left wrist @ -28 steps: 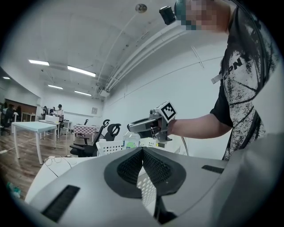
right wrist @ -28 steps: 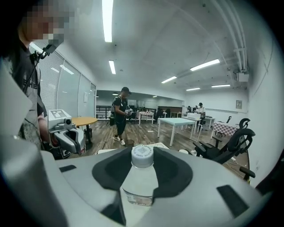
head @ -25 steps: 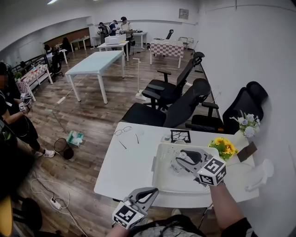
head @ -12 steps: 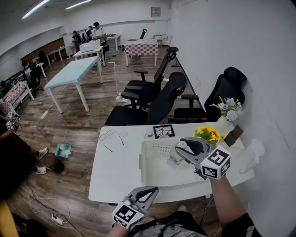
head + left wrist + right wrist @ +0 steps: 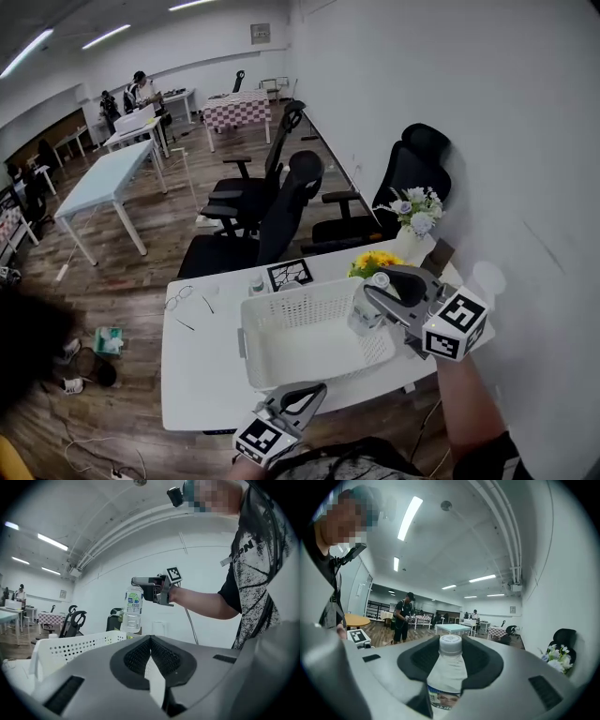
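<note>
Clamping a clear water bottle [image 5: 364, 319] at the neck, just under its white cap, with the right tool [image 5: 373, 298]. Holding it upright in the air over the right end of a white perforated basket [image 5: 281, 319]. In the right gripper view, with both jaws closed snugly on the neck, cap poking up between them, green-and-white label just below. From the left gripper view, the same bottle hanging above the basket's rim against the white wall. Carrying nothing in the left tool [image 5: 307, 394], pads pressed together, low at the near edge of the white table [image 5: 202, 361], just short of the basket. Behind the basket on the table, yellow flowers [image 5: 375, 262], a black-and-white marker card [image 5: 289, 275], a small capped container [image 5: 256, 283] and a pair of glasses [image 5: 178, 300]. Nearer the wall, white flowers [image 5: 412, 208]. Beyond the table, black office chairs [image 5: 281, 202] and a pale blue table [image 5: 98, 183] on the wood floor.
</note>
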`<move>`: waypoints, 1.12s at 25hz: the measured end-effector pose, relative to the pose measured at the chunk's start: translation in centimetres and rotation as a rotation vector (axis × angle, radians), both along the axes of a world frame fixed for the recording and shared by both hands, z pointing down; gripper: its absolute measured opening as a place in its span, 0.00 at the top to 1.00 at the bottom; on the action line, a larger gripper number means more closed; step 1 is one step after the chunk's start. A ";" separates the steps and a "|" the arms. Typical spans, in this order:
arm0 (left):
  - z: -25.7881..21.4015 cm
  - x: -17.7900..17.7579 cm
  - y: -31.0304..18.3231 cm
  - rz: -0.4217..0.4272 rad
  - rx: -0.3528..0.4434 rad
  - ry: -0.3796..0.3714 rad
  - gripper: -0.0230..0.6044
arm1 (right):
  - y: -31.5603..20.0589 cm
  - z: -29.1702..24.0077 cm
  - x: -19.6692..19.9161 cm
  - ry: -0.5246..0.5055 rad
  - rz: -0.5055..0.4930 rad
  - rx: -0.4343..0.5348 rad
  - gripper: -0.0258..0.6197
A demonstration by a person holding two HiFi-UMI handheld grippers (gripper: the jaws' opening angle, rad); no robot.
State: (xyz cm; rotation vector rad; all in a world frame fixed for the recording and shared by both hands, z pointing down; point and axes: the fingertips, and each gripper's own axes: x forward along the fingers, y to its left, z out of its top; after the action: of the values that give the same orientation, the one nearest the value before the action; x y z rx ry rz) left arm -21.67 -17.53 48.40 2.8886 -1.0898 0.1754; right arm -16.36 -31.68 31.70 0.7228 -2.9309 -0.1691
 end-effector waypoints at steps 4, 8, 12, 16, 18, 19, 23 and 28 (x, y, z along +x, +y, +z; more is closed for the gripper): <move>-0.4 3.3 -1.1 0.033 0.007 -0.008 0.95 | -0.4 -0.7 4.6 -0.009 0.048 0.012 0.71; -0.8 7.2 -2.0 0.059 0.004 -0.002 0.95 | -0.8 -0.5 9.4 -0.009 0.091 0.003 0.71; -0.9 11.6 -2.4 0.083 -0.017 0.027 0.95 | -1.0 0.9 14.2 0.007 0.140 -0.022 0.71; -0.5 15.1 -2.6 0.102 -0.025 0.005 0.95 | -0.9 3.7 18.5 0.029 0.173 -0.058 0.71; -0.1 16.5 -2.8 0.104 -0.035 0.002 0.95 | -1.0 5.0 20.2 0.031 0.186 -0.072 0.71; 0.1 17.1 -2.9 0.104 -0.040 0.002 0.95 | -1.0 5.7 21.0 0.030 0.194 -0.078 0.71; 0.9 19.1 -3.2 0.100 -0.063 0.001 0.95 | -1.3 8.2 23.5 0.025 0.215 -0.087 0.71; 1.5 20.4 -3.8 0.071 -0.081 0.000 0.95 | -1.9 11.1 25.5 0.012 0.233 -0.097 0.71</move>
State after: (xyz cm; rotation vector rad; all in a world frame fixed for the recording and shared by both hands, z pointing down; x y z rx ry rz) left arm -1.30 -21.38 49.89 2.8565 -0.9566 0.2172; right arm 9.13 -33.56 42.78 1.0333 -2.7916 -0.0092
